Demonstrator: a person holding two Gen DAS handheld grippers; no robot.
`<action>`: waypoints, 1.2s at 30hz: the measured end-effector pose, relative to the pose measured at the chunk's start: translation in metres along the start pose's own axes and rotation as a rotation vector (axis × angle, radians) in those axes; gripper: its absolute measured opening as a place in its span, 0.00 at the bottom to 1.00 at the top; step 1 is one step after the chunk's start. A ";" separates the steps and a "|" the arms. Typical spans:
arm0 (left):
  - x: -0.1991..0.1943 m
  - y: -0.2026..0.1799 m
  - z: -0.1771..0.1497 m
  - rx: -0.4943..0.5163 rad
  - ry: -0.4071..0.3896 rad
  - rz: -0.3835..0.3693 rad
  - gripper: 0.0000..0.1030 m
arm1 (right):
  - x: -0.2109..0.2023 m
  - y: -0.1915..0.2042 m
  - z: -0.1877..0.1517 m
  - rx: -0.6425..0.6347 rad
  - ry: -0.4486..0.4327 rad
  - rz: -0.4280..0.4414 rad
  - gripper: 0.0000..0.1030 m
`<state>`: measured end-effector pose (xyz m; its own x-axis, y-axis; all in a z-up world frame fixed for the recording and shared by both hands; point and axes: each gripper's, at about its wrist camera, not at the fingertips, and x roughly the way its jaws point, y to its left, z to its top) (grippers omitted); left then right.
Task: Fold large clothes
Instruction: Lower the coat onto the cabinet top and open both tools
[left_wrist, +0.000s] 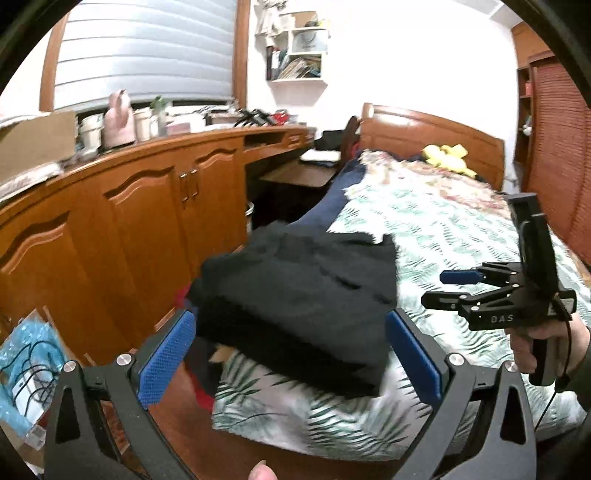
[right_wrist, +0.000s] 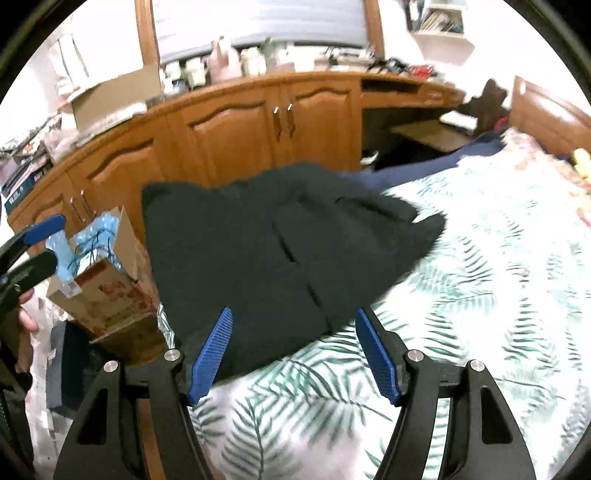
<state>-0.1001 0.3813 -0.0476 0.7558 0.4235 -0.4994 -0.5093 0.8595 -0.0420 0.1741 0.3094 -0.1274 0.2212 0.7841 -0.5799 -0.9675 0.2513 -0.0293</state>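
Observation:
A dark, folded garment (left_wrist: 303, 291) lies on the near left corner of the bed (left_wrist: 436, 229), partly over the edge; it also shows in the right wrist view (right_wrist: 258, 251). My left gripper (left_wrist: 291, 354) is open, its blue pads on either side of the garment's near edge, holding nothing. My right gripper (right_wrist: 295, 358) is open at the garment's near edge, empty. The right gripper also shows in the left wrist view (left_wrist: 443, 288), open above the bedspread. The left gripper shows at the left edge of the right wrist view (right_wrist: 44, 243).
The bed has a white leaf-print spread (right_wrist: 461, 295) and a wooden headboard (left_wrist: 432, 136). Wooden cabinets (left_wrist: 147, 206) run along the left wall. A cardboard box (right_wrist: 99, 280) with blue items stands on the floor beside the bed. A yellow toy (left_wrist: 447, 155) lies by the headboard.

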 end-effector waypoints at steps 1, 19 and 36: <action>-0.003 -0.008 0.003 0.006 -0.005 -0.009 1.00 | -0.013 0.000 0.000 -0.001 -0.020 -0.002 0.69; -0.045 -0.114 0.010 0.019 -0.013 -0.092 1.00 | -0.176 -0.009 -0.088 0.016 -0.192 -0.129 0.80; -0.085 -0.280 0.004 0.209 -0.015 -0.336 1.00 | -0.337 -0.012 -0.197 0.218 -0.304 -0.377 0.80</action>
<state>-0.0202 0.1062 0.0099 0.8728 0.1118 -0.4752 -0.1394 0.9900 -0.0231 0.0871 -0.0699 -0.0917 0.6054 0.7378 -0.2985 -0.7733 0.6341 -0.0013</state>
